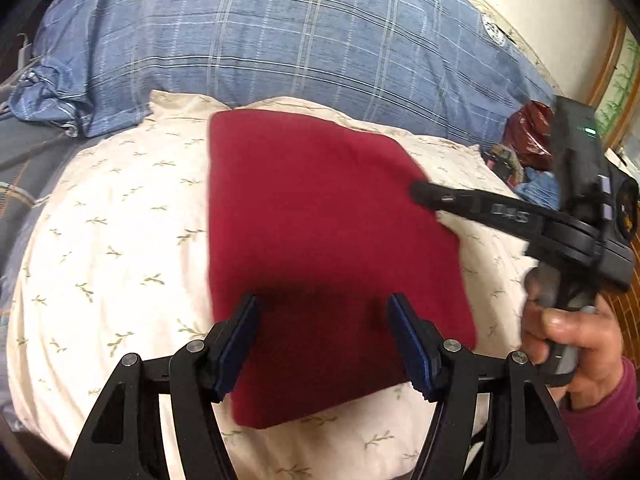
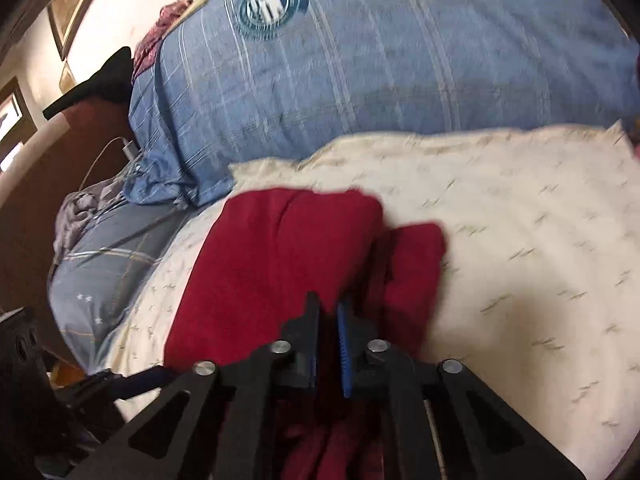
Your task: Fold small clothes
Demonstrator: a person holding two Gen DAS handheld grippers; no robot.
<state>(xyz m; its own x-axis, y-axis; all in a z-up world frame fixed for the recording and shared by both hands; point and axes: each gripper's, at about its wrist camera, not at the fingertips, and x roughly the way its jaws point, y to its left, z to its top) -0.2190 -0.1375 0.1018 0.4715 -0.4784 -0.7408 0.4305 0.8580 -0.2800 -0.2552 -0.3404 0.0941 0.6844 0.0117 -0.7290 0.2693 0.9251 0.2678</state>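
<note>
A dark red garment [image 1: 320, 232] lies folded into a rough rectangle on a cream pillow with a leaf print [image 1: 120, 248]. My left gripper [image 1: 324, 340] hovers over the garment's near part, open, its blue pads well apart and nothing between them. My right gripper [image 1: 418, 192], held by a hand [image 1: 576, 340], reaches in from the right with its tip over the garment's right edge. In the right wrist view the right gripper [image 2: 328, 320] is shut, its fingers nearly touching above the red garment [image 2: 280, 260]. No cloth shows pinched in them.
A blue plaid pillow [image 1: 300, 48] with a round crest lies behind the cream one. Crumpled blue bedding [image 1: 44, 92] sits at the left, loose red and blue items [image 1: 528, 136] at the right. A dark headboard and a cable [image 2: 100, 160] show at the left.
</note>
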